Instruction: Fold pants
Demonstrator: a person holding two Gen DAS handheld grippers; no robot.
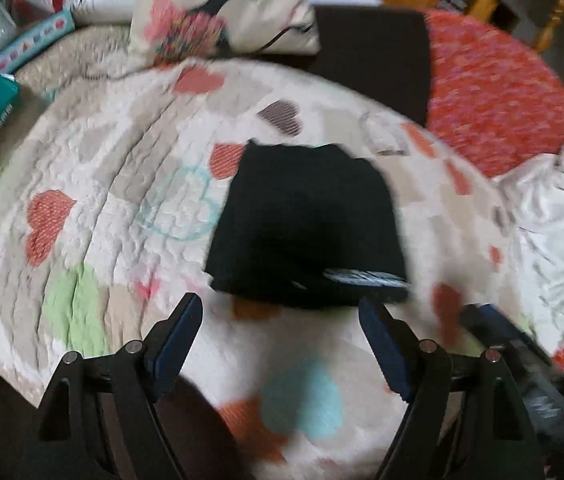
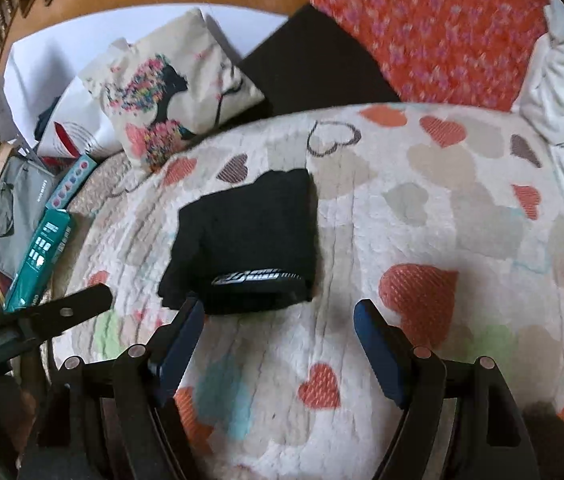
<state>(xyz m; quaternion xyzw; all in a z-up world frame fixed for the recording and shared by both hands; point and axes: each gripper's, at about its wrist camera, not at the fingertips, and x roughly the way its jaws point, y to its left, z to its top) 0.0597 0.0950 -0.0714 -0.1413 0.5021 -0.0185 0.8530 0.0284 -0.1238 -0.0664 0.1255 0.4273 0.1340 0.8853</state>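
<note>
Black pants (image 1: 305,224) already a compact folded bundle on the heart quilt (image 1: 122,184), lying just ahead of the left gripper (image 1: 280,312) and ahead-left of the right gripper (image 2: 280,316); both spread wide, gripping nothing. Right one's left finger (image 2: 186,320) sits at the bundle's near edge. Risk: snagging that edge would drag the layers and undo the fold.

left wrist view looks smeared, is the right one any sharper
Left wrist view: motion blur smears the black pants and quilt. Right wrist view: sharper in the middle, pants edges readable, red blanket blurred; fisheye bends both.
</note>
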